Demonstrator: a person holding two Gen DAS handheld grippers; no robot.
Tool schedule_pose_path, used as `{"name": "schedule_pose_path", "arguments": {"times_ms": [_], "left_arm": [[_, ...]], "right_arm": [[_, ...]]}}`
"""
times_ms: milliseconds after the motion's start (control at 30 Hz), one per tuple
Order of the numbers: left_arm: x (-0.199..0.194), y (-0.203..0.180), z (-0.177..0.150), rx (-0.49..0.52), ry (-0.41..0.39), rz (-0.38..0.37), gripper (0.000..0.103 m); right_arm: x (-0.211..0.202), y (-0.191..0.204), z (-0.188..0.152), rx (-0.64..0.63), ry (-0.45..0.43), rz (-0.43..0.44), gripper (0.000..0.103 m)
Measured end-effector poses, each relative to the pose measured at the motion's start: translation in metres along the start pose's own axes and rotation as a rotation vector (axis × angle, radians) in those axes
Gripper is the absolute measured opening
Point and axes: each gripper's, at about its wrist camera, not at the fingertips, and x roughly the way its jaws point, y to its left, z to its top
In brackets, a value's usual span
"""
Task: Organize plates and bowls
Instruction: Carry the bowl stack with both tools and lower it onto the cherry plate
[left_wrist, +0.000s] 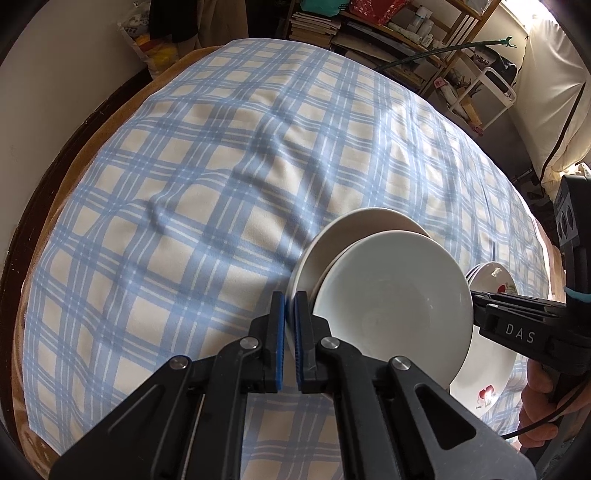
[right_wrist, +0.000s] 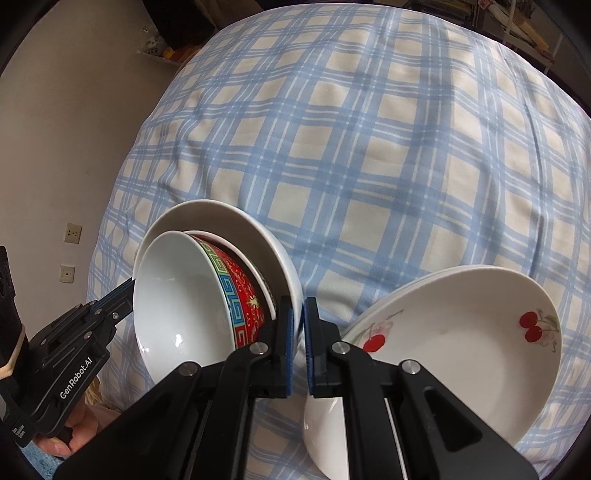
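Between the left tongs (left_wrist: 290, 325), clamped together, sits the white plate's rim (left_wrist: 314, 254), its red-patterned bowl (right_wrist: 184, 306) tilted just right of them. Right tongs (right_wrist: 299, 332) pinch the same stack's opposite rim; cherry plate (right_wrist: 461, 339) just right, on the plaid-covered worktop (left_wrist: 184, 184).

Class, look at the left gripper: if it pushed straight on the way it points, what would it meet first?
The left gripper is shut on the rim of the white plate under the bowl; past that rim, probably the checked tablecloth, though depth is unclear.
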Motion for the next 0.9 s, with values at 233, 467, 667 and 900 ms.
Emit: {"name": "schedule_pose_path", "arguments": {"times_ms": [233,467,667,900], "left_arm": [[0.002,0.000,0.001,-0.004,0.013,0.003,0.002],[-0.004,-0.004,-0.003,0.029,-0.011,0.026,0.002],[-0.008,0.000,-0.002,0.017,-0.004,0.011,0.001],[-0.013,0.001,-0.001,0.014,0.001,0.003,0.002]], "right_arm": [[0.000,0.001,0.000,-0.001,-0.002,-0.003,0.009],[-0.004,0.006,-0.006,-0.005,-0.036,-0.026,0.009],[-0.013,0.015,-0.010,-0.032,-0.060,-0.063,0.008],[-0.021,0.020,-0.010,-0.032,-0.055,-0.071,0.008]]}}
